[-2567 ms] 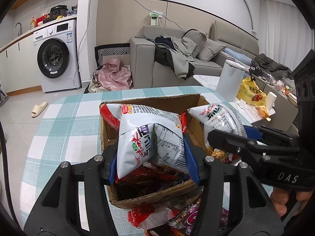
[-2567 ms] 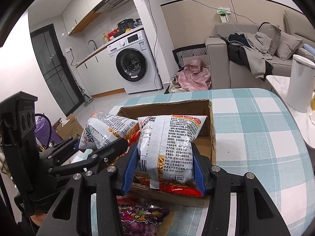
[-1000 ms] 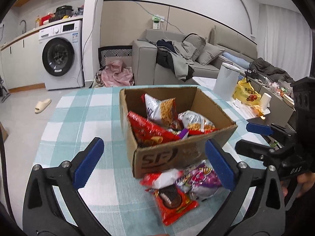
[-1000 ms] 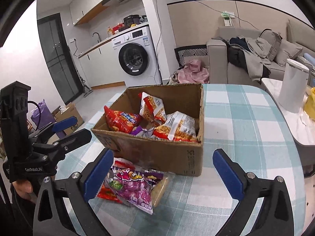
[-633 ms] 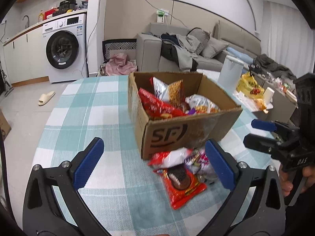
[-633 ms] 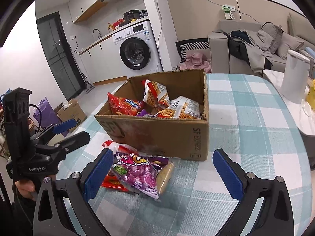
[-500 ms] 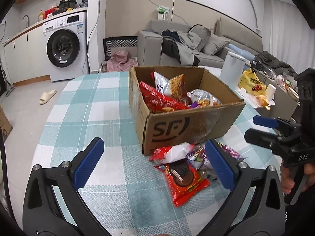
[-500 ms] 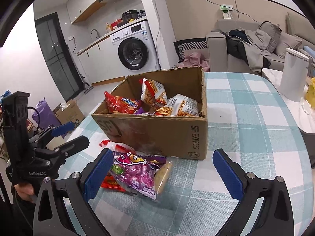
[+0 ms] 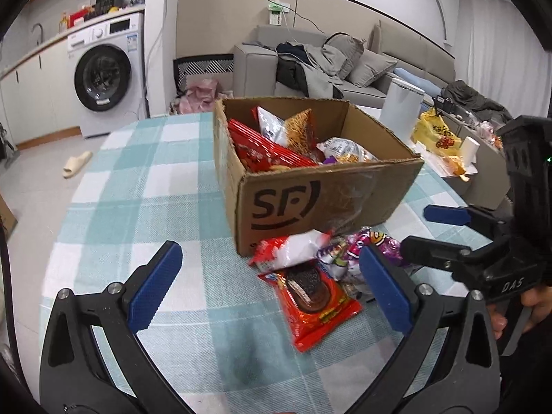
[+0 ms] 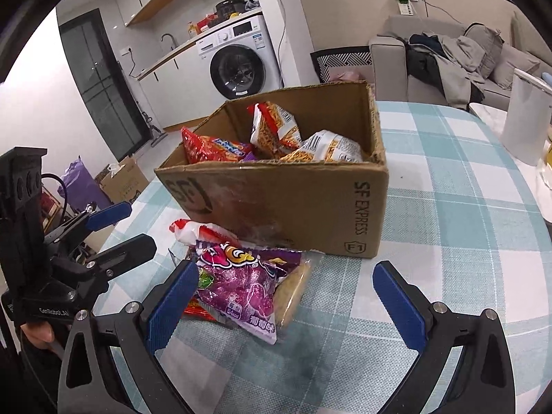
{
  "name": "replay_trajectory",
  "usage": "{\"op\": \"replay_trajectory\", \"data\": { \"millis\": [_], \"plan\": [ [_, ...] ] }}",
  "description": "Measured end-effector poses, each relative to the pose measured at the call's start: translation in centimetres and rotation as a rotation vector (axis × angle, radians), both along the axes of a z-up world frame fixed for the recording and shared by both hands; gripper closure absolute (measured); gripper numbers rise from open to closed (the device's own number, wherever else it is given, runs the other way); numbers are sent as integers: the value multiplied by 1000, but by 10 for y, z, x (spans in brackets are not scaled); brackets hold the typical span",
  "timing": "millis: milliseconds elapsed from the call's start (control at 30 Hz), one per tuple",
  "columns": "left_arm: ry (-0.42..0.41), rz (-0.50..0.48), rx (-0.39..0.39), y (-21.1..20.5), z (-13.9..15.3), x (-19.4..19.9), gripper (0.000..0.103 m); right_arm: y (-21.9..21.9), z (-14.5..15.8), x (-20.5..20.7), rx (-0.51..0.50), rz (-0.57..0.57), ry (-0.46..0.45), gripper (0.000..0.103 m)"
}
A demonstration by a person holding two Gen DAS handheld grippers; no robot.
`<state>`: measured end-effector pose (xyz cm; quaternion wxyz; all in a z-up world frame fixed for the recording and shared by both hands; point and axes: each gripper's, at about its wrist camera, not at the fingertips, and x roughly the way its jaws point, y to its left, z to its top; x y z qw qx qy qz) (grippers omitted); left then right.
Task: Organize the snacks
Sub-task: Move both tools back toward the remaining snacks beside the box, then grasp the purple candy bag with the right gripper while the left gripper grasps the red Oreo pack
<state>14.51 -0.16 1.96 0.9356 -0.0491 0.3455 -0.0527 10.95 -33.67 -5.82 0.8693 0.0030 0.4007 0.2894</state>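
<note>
While both the left gripper [image 9: 269, 279] and right gripper [image 10: 286, 296] gape wide and empty, four snack packets sit inside the cardboard box [image 9: 324, 200]; the red cookie pack [image 9: 310, 296], purple candy bag [image 10: 245, 283] and white-red packet [image 9: 293, 248] lie before it.

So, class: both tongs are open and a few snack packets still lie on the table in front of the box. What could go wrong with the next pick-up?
1. The purple packet overlaps the red cookie packet and a white-and-red packet; the tongs may grab two or drag one along.
2. The pile touches the cardboard box, so a tong could hit its wall and shove it.
3. The right tongs and left tongs point at the same pile and could collide.
</note>
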Motion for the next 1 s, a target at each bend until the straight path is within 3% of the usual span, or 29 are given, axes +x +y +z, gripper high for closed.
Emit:
{"op": "replay_trajectory", "data": {
  "millis": [467, 767, 1000],
  "plan": [
    [87, -24, 52, -11, -26, 14, 1, 8, -18, 0, -65, 47, 44, 0],
    [134, -23, 83, -18, -44, 24, 1, 8, -26, 2, -34, 47, 74, 1],
    [155, -22, 42, -14, -52, 30, 1, 7, -29, 7, 6, 36, 94, 6]
  ]
}}
